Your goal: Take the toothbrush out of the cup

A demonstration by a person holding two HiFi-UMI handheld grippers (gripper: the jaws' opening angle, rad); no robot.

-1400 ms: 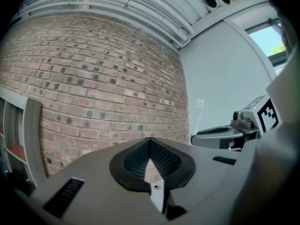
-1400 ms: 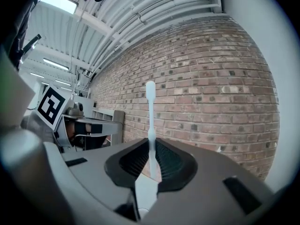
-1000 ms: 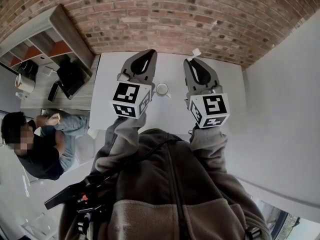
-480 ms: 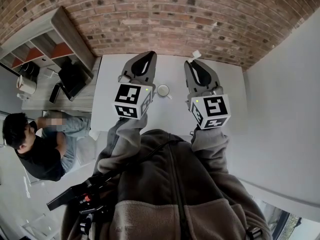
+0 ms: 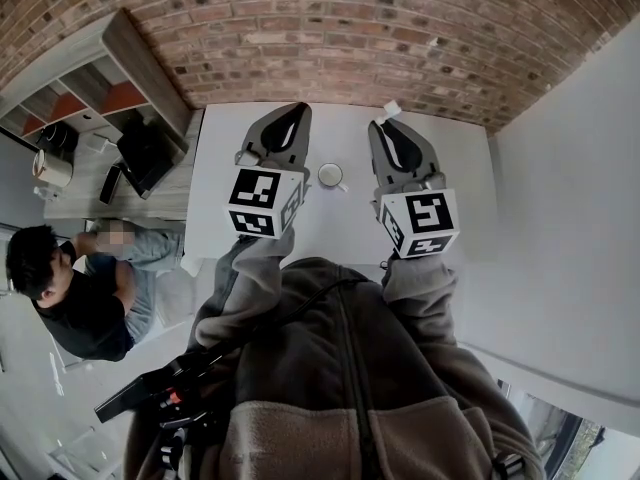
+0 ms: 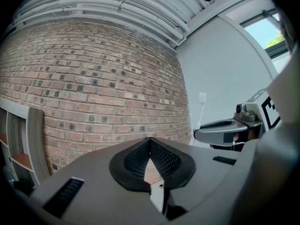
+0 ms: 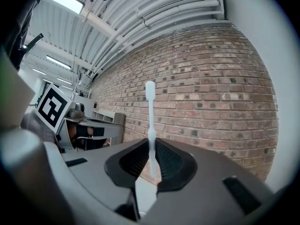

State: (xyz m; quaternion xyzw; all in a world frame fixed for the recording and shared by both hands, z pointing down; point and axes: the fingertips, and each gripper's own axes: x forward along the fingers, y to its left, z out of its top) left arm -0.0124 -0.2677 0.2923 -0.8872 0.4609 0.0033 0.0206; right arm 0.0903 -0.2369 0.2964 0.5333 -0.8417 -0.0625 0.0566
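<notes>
Toothbrush [image 7: 150, 118] still clamped in R gripper [image 7: 151, 143], cup [image 5: 329, 175] unmoved.

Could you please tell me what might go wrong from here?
The right gripper pinches the thin toothbrush low on its handle, so it might pivot or slip out. The cup shows between it and the left gripper; a careless swing of either could knock it over.

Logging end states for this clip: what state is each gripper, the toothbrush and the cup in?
left gripper: shut, empty.
right gripper: shut on the toothbrush.
toothbrush: clamped by its handle, clear of the cup.
cup: upright on the table, no toothbrush in it.
</notes>
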